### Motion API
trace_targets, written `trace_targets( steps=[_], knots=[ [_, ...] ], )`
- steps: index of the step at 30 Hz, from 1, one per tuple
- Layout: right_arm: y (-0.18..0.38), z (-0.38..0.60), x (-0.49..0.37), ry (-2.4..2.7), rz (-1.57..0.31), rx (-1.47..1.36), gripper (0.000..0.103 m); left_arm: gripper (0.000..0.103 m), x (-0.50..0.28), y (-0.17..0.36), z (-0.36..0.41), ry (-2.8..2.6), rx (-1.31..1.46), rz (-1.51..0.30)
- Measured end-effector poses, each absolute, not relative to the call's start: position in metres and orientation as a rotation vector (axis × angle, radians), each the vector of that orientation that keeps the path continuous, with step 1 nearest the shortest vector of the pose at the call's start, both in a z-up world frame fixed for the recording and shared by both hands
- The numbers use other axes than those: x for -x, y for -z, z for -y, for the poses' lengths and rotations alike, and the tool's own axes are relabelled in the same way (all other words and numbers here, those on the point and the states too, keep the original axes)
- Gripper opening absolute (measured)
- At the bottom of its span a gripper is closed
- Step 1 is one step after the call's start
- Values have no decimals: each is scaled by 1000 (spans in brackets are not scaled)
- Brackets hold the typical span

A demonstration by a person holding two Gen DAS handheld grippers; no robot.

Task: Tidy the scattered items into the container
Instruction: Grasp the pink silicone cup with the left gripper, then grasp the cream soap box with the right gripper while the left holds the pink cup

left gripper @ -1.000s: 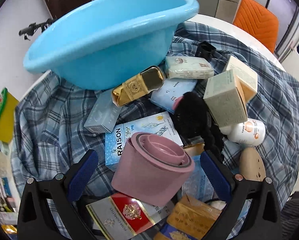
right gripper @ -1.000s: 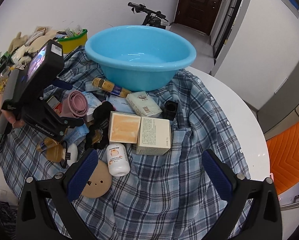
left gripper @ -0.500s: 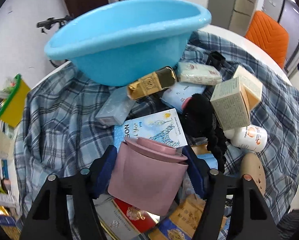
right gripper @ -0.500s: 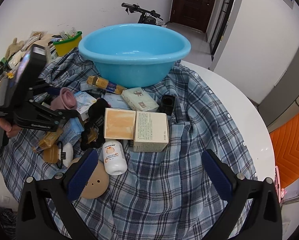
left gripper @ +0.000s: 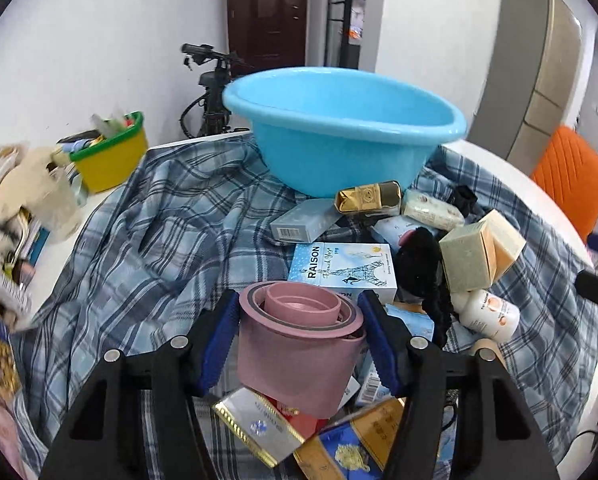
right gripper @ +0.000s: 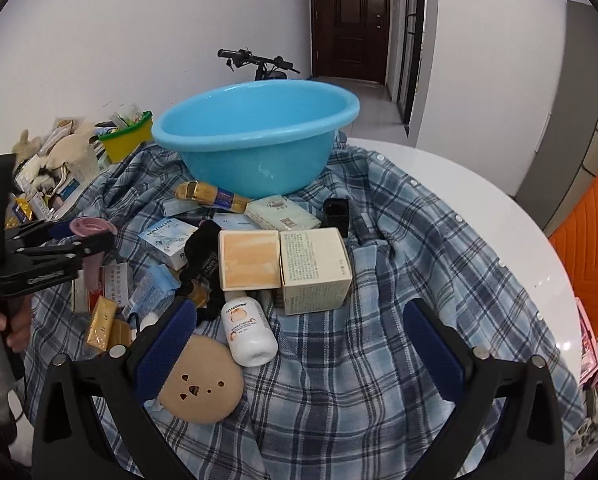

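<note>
Clamped between the blue pads of the left gripper (left gripper: 301,336) is a pink collapsible cup (left gripper: 299,356), held upright with its nested rings facing up, raised above the pile of packets on the table. Its sides touch both pads (left gripper: 219,340). Seen from the right wrist, that same left gripper (right gripper: 79,236) sits off to the side with the pink cup (right gripper: 93,226) showing at its tip. Straight ahead of the cup stands the blue basin (left gripper: 339,128), resting on a rumpled plaid cloth (left gripper: 159,232), well apart from the cup. Between them lie a light blue RAISON box (left gripper: 343,266), a grey-blue carton (left gripper: 305,224) and a gold packet (left gripper: 369,197), the last just beside the basin's base. A black scrunchie (left gripper: 421,268) lies next to a pair of cube-shaped boxes (left gripper: 481,254). The right gripper (right gripper: 299,340) hangs over the near side of the cloth with its fingers spread wide and nothing between them; a white bottle (right gripper: 249,334) and a tan round sponge (right gripper: 201,380) lie close to its left finger. A yellow bin with a green rim (left gripper: 107,150) stands off the cloth by the wall.
</note>
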State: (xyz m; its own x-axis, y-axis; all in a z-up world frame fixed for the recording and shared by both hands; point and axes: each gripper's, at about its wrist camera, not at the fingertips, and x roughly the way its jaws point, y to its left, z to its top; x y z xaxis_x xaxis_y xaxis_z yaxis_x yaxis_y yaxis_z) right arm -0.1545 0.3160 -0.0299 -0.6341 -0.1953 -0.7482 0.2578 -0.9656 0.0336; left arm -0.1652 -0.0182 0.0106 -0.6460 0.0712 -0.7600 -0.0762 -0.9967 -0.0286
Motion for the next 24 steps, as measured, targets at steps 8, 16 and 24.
trace_targets(
  steps=[8, 16, 24],
  knots=[
    [35, -320, 157, 2636, -115, -1209, 103, 62, 155, -17, 24, -2796, 1268, -2],
    [41, -319, 163, 2614, -145, -1232, 103, 61, 154, -26, 18, -2785, 1216, -4],
    [59, -312, 187, 2569, -218, -1300, 103, 61, 154, -27, 9, -2771, 1214, -51]
  ],
)
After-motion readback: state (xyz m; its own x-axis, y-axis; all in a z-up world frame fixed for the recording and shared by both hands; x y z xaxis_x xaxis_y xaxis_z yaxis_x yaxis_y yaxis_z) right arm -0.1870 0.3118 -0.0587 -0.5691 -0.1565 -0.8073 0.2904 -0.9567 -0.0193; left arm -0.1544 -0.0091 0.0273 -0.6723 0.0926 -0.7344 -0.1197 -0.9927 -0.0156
